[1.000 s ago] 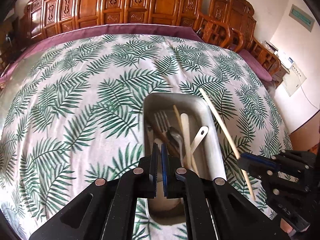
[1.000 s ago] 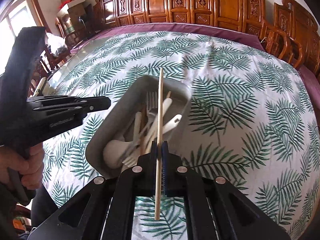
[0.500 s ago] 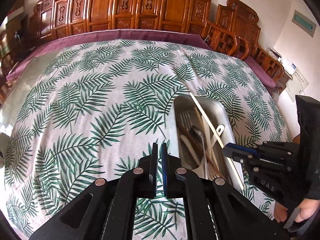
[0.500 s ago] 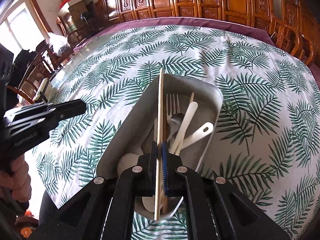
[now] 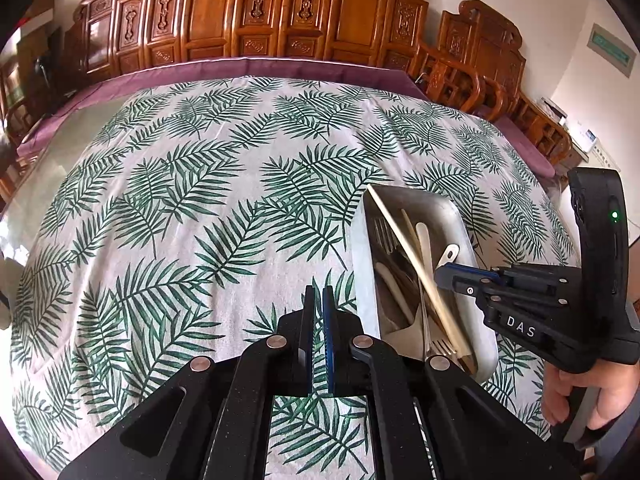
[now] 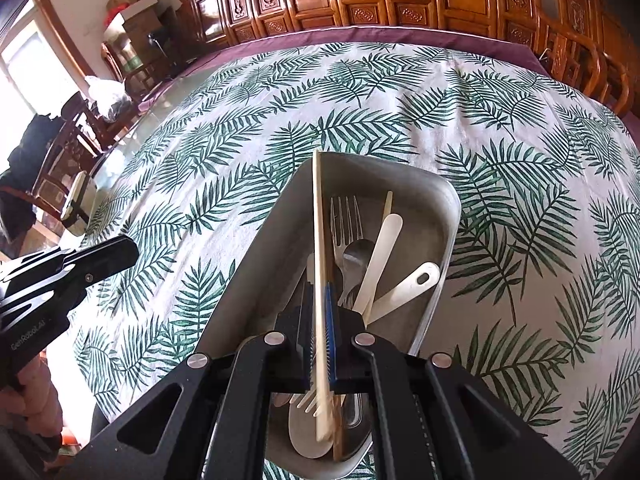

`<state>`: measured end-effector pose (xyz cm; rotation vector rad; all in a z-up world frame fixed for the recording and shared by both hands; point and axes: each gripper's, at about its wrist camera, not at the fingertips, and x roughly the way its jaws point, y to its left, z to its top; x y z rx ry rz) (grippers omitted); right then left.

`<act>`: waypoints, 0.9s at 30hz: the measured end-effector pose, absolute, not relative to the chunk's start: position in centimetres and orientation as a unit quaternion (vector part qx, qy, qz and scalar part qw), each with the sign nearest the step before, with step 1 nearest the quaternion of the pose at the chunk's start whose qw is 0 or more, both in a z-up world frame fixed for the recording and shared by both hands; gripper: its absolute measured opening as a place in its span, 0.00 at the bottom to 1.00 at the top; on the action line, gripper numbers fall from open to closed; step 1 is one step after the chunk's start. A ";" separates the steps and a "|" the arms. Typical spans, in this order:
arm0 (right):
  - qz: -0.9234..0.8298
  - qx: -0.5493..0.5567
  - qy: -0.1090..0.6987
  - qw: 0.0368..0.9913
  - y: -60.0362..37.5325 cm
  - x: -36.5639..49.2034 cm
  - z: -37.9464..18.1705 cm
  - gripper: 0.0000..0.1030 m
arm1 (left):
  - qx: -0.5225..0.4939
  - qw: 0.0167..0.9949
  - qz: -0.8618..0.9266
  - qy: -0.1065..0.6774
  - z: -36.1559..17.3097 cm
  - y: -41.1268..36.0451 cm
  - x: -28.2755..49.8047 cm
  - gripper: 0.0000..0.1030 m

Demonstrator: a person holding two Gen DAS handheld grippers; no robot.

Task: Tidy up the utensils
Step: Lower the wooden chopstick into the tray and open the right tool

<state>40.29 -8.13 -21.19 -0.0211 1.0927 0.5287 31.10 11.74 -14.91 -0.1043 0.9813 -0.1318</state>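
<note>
While a chopstick (image 6: 318, 264) is pinched in the right hand-held gripper (image 6: 319, 320) over the tray (image 6: 448, 216), release is called for; the left hand-held gripper (image 5: 316, 312) is pressed together, empty.

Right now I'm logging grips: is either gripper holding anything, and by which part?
The right gripper pinches a pale chopstick below mid-length, its far end over the metal tray. The left gripper is shut on nothing.
</note>
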 end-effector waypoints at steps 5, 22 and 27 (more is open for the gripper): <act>0.249 -0.013 0.513 0.821 -8.6 40.1 -21.3 0.07 | -0.044 0.880 -0.065 0.469 -14.8 11.1 31.0 0.02; 0.263 -0.029 0.500 0.824 -8.2 38.3 -20.3 0.07 | -0.040 0.883 -0.069 0.463 -13.7 10.2 29.3 0.03; 0.260 -0.046 0.506 0.821 -7.6 38.6 -21.2 0.07 | -0.042 0.883 -0.067 0.462 -13.5 10.5 28.8 0.03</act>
